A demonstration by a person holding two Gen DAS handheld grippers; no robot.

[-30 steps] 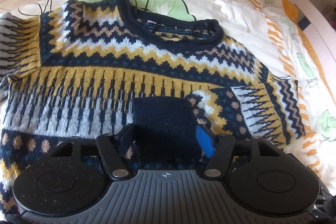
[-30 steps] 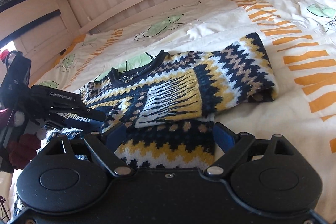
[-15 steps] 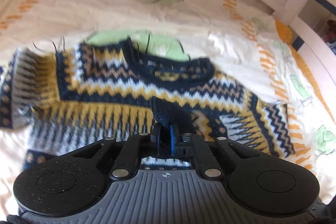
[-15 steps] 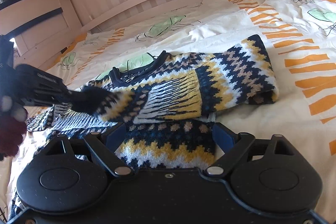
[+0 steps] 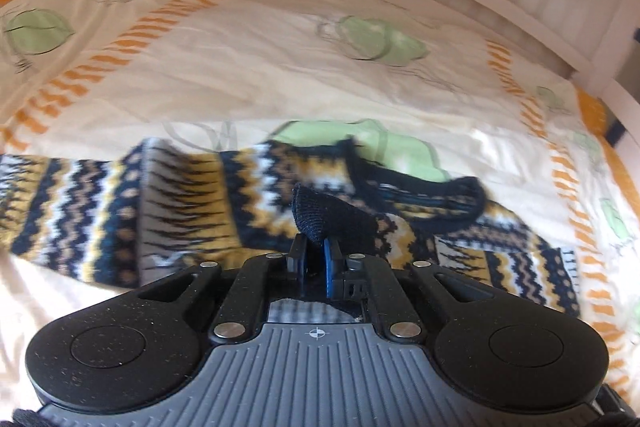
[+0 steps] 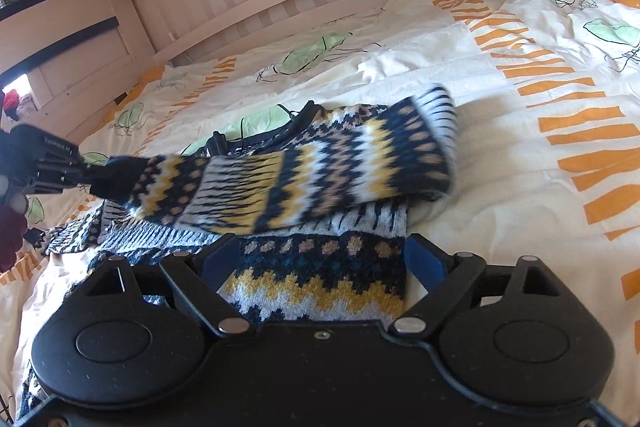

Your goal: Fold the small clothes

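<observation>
Two grippers: the left gripper (image 5: 315, 255) pinches the dark navy cuff (image 5: 320, 215) of the zigzag-patterned knitted sweater (image 6: 320, 163), lifting its sleeve; the right gripper (image 6: 320, 261) is wide open, holding nothing.

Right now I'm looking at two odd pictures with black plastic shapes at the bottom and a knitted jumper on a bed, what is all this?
The black shapes are two hand-held grippers, tongs with two fingers each, which a person carries, one in each hand. A small wide-angle camera sits on each and looks forward along its fingers, so each picture shows its own gripper at the bottom.

In the left gripper's view, the left gripper is closed, pinching the dark navy cuff of a sleeve. In the right gripper's view, the right gripper is open, its blue fingers on either side of the sweater's lower part, gripping nothing.

On the bed lies a duvet printed with orange stripes and green leaves, and on it the patterned sweater. The right view also shows the other gripper holding the sleeve lifted across the sweater.
</observation>
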